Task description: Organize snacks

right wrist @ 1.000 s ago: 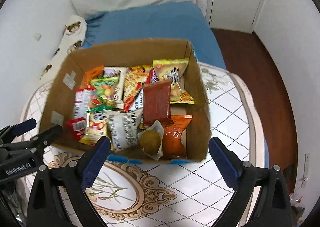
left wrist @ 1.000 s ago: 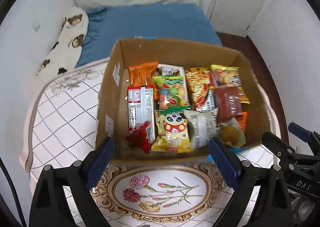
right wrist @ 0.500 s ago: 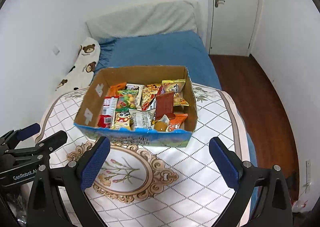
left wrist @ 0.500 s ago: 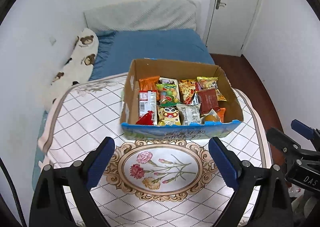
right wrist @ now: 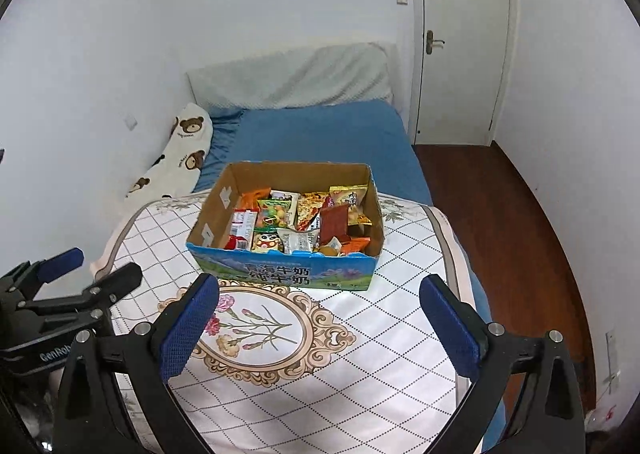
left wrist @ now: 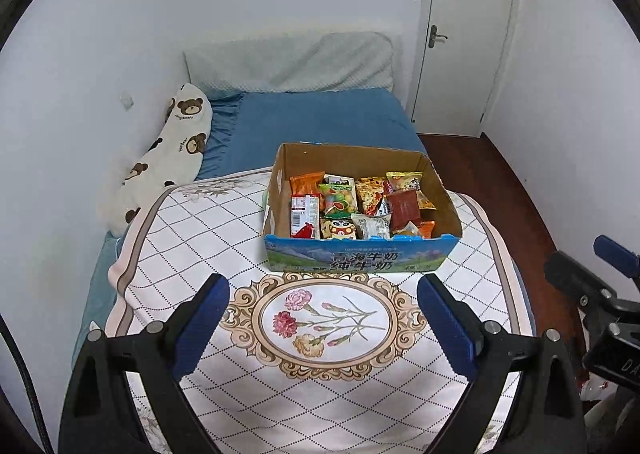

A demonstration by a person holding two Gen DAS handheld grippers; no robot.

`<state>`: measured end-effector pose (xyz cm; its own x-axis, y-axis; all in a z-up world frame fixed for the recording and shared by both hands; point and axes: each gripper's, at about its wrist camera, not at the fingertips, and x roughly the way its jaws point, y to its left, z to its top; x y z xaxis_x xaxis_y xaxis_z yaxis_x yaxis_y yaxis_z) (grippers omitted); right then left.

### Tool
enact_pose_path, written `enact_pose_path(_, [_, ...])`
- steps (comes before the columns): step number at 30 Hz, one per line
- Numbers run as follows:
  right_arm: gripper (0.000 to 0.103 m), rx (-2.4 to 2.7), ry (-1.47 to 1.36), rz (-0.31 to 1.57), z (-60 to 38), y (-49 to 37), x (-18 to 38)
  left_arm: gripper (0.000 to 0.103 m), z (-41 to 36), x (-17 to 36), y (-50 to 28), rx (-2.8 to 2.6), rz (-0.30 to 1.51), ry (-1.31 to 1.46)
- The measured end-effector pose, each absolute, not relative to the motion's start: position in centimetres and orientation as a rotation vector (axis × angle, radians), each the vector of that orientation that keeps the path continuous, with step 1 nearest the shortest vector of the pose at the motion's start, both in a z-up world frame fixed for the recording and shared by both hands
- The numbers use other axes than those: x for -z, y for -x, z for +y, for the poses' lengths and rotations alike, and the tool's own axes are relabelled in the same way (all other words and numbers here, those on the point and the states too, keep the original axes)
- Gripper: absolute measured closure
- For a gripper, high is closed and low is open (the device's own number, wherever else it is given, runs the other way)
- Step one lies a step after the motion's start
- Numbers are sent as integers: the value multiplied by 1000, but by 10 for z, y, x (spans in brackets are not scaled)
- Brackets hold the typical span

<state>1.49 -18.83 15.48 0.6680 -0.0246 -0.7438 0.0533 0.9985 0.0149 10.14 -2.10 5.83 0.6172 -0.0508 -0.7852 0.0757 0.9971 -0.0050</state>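
Both grippers, the left gripper (left wrist: 323, 328) and the right gripper (right wrist: 319, 320), have drawn back from the open cardboard snack box (left wrist: 360, 260); its blue printed front now shows.

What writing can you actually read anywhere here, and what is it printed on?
"青海牛奶 纯牛奶": front of the cardboard box.
"GenRob", cut off: body of the left gripper, seen from the right wrist.
"DA", cut off: body of the right gripper.
Snack packets: print too small to read.
Bear pillow: lettering blurred.
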Motion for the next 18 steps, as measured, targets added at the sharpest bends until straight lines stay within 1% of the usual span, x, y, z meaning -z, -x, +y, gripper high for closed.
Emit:
enact_pose_path(6, [0, 46, -27, 813, -183, 3, -165, 7, -22, -58, -90, 71, 893, -35])
enact_pose_path(13, [0, 65, -37, 817, -189, 2, -160, 7, -22, -56, -93, 64, 879, -32])
enact_pose_path(15, [0, 74, -42, 816, -192, -2, -158, 0, -23, -55, -97, 68, 872, -28])
enact_pose_path(18, [0, 90, -43, 815, -196, -9, -152, 0, -25, -53, -105, 66, 862, -27])
